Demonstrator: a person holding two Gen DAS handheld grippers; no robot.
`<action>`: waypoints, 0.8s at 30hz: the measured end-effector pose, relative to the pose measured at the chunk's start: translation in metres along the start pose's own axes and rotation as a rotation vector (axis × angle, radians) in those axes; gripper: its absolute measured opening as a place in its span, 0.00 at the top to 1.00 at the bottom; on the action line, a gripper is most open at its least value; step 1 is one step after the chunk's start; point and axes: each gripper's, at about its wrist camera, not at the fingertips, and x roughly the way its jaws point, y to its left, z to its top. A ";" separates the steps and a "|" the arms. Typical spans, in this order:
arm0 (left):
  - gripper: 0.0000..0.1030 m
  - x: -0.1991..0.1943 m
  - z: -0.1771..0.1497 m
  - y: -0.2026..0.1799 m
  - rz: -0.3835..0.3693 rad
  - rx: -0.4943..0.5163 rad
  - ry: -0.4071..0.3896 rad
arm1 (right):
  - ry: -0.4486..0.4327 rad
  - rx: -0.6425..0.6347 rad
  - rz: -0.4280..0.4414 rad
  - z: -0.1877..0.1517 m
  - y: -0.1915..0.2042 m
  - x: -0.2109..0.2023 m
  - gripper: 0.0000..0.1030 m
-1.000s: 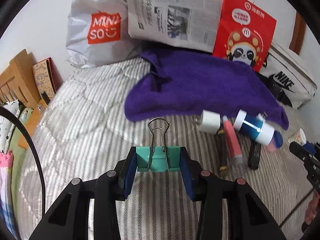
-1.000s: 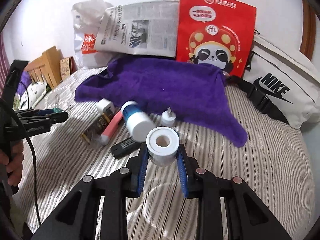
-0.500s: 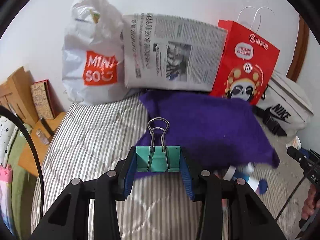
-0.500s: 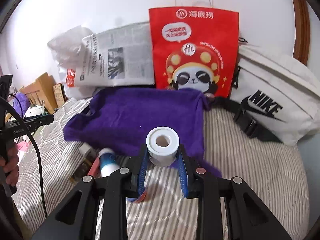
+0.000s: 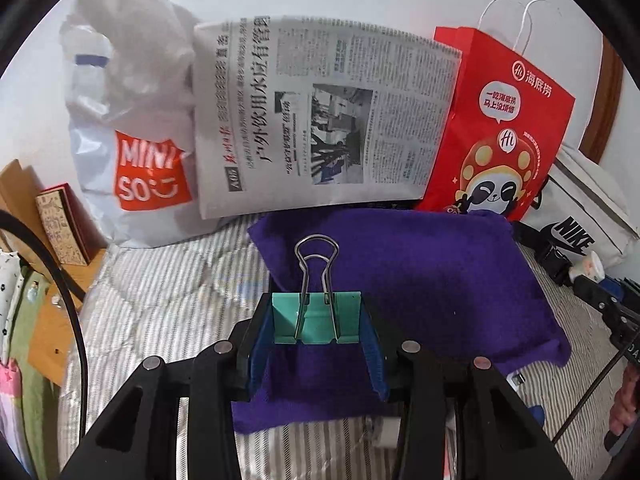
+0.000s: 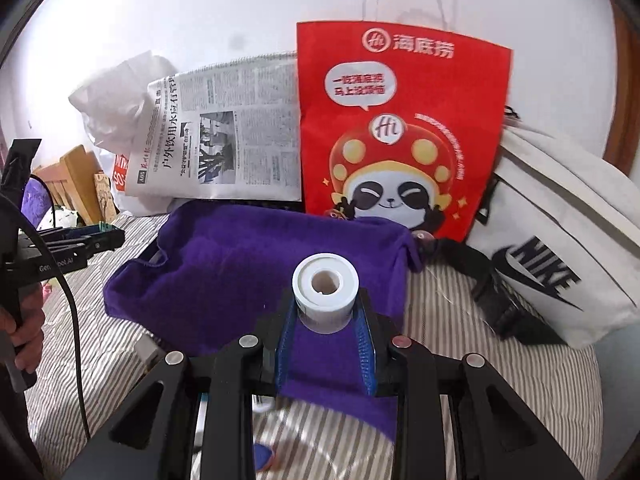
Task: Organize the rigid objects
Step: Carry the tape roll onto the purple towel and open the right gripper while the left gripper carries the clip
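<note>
A teal binder clip (image 5: 316, 317) sits clamped between the blue pads of the left hand-held gripper (image 5: 316, 332), its body squeezed from both sides and its two wire handles standing up and pointing away from the camera. A white roll of tape (image 6: 325, 294) is clamped in the same way by the right hand-held gripper (image 6: 325, 328), its open core facing up towards the camera and its lower part pinched between the blue pads. Both things are held up in the air, clear of the bed.

Just beyond and below each hand-held gripper lies a purple towel (image 5: 420, 276), spread over the striped bedspread (image 5: 160, 300). At the near edge of the towel, partly hidden under the right hand-held gripper's frame, a few small things peek out, too covered to name.

Past the towel, leaning against the white wall, stand a white Miniso plastic bag (image 5: 132, 128) ahead and to the left of the left hand-held gripper, a folded newspaper (image 5: 320, 120) straight ahead of it, and a red paper bag with a panda (image 6: 400, 132) ahead of the right hand-held gripper. To the right of that lies a white Nike bag (image 6: 560, 248) with a black strap.

In the right wrist view the left hand-held gripper shows at the far left edge, gripped by a hand (image 6: 24, 320).
</note>
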 end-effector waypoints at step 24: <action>0.62 0.079 0.011 0.003 -0.072 -0.019 0.126 | 0.255 0.069 -0.125 0.028 -0.036 0.152 0.72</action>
